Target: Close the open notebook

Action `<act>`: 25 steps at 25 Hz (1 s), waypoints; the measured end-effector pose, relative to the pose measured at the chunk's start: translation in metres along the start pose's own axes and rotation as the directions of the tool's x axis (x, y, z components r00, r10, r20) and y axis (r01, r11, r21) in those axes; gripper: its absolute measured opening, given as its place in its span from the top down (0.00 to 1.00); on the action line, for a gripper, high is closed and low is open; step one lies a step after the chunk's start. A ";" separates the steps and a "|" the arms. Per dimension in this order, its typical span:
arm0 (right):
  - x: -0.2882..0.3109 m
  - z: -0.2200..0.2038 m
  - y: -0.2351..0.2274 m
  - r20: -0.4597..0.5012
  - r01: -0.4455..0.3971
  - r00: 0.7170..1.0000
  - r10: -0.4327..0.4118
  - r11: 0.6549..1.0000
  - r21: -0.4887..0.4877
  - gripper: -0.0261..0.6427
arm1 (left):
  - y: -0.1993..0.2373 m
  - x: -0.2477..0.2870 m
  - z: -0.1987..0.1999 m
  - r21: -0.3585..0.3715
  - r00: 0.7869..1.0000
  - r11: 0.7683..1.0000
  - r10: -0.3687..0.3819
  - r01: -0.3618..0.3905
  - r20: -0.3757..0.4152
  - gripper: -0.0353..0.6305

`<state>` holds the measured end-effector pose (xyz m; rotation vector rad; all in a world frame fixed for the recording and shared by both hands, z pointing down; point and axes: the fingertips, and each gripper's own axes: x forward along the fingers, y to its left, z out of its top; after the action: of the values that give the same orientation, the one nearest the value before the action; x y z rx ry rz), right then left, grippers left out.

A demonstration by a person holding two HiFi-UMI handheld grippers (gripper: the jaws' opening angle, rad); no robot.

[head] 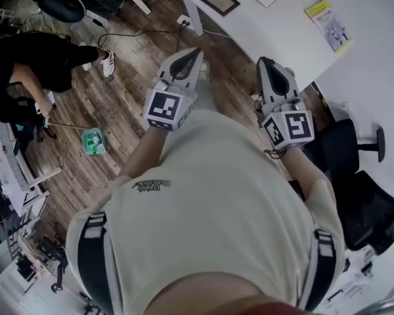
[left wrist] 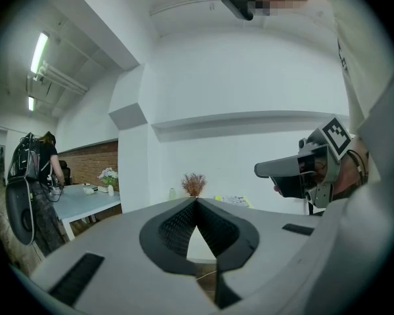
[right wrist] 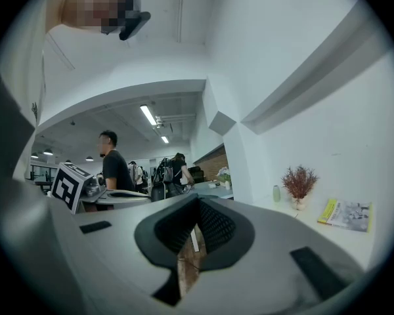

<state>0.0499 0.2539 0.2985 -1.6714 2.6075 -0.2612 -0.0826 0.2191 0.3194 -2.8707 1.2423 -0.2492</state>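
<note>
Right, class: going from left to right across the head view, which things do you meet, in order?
Person in black → green item on the floor → left claw → dark picture frame → right claw → yellow booklet.

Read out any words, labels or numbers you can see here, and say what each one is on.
Nothing can be read for certain.
Dark print on the beige shirt: too small and blurred.
The yellow booklet on the white table: print too small.
The left cube and right cube: square markers only, no letters.
</note>
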 end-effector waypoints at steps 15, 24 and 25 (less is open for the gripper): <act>0.061 -0.008 -0.036 -0.020 0.029 0.999 -0.029 1.000 -0.004 0.96 | 0.041 0.063 -0.014 -0.002 0.999 0.999 -0.039 0.039 -0.020 0.93; 0.115 -0.002 -0.056 -0.045 0.030 0.999 -0.030 1.000 0.005 0.96 | 0.081 0.106 -0.014 -0.019 0.999 0.999 -0.033 0.033 -0.040 0.93; 0.121 -0.001 -0.058 -0.047 0.031 0.998 -0.031 1.000 0.003 0.96 | 0.085 0.111 -0.013 -0.023 0.998 0.999 -0.037 0.037 -0.041 0.93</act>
<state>0.0509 0.1205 0.3164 -1.7263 2.6141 -0.3104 -0.0712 0.0810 0.3425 -2.9246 1.2069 -0.2978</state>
